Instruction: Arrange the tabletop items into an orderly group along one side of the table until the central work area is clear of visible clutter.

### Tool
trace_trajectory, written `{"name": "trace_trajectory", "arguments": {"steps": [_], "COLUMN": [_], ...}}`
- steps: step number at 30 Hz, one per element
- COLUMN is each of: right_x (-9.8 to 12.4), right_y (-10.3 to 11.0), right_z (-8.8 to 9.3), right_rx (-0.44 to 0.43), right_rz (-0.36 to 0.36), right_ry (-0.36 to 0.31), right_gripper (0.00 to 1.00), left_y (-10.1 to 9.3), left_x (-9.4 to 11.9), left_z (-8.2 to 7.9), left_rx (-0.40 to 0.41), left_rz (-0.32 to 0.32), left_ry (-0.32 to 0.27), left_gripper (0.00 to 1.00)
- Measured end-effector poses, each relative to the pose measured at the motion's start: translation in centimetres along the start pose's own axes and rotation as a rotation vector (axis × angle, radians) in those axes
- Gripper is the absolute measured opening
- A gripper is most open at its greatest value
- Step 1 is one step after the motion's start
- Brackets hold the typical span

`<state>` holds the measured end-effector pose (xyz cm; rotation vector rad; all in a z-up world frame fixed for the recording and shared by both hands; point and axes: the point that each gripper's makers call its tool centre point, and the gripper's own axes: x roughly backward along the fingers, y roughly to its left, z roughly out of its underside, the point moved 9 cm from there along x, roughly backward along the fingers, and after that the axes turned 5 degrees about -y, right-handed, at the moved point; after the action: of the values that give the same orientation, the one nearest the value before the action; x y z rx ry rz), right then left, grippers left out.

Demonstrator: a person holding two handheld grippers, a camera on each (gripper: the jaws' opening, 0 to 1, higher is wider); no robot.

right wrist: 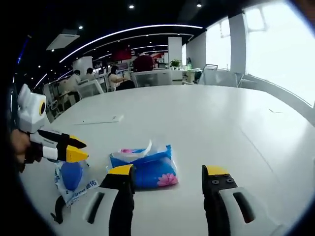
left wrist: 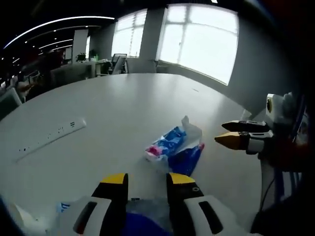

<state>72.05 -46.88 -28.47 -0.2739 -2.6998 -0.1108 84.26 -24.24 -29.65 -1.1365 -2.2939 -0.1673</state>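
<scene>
Two hand-held grippers hovered over a white table (right wrist: pixel 236 123) in an open-plan office, with a blue tissue pack (right wrist: pixel 145 167) lying between them.

In the right gripper view, the right gripper (right wrist: pixel 168 178) had its yellow-tipped jaws spread wide, the tissue pack resting on the table just beyond its left jaw, a white tissue sticking up from the pack. The left gripper (right wrist: pixel 78 149), held in a hand (right wrist: pixel 19 145), had its jaws pressed nearly together above a blue-and-white plastic bag (right wrist: pixel 74 179). In the left gripper view, that bag (left wrist: pixel 147 219) sat under its narrowly parted jaws; whether they pinched it could not be told. A white power strip (left wrist: pixel 49 137) lay well apart to the side.
</scene>
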Motion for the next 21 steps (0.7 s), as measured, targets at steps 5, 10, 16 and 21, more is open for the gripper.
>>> {"name": "trace_trajectory", "arguments": {"steps": [5,10,16,21], "right_x": [1.2,2.6,3.9,4.3], "right_y": [0.9,2.2,4.4,5.8], "right_z": [0.5,1.3,2.7,3.7], "right_rx": [-0.038,-0.061,-0.094,-0.117], "right_rz": [0.008,-0.003,-0.041,-0.058], "right_ry": [0.004,0.02,0.044,0.066], "right_gripper": [0.62,0.65,0.66,0.65], "left_y": [0.5,1.3,2.8,4.1], "left_x": [2.2,4.8,8.3,10.4], "left_z": [0.6,1.6,3.0,4.1], "left_rx": [-0.01,-0.015,0.005,0.037], "left_rz": [-0.02,-0.051,-0.118,-0.166], "left_ry": [0.025,0.036,0.031,0.025], "left_gripper": [0.37,0.4,0.42,0.4]}}
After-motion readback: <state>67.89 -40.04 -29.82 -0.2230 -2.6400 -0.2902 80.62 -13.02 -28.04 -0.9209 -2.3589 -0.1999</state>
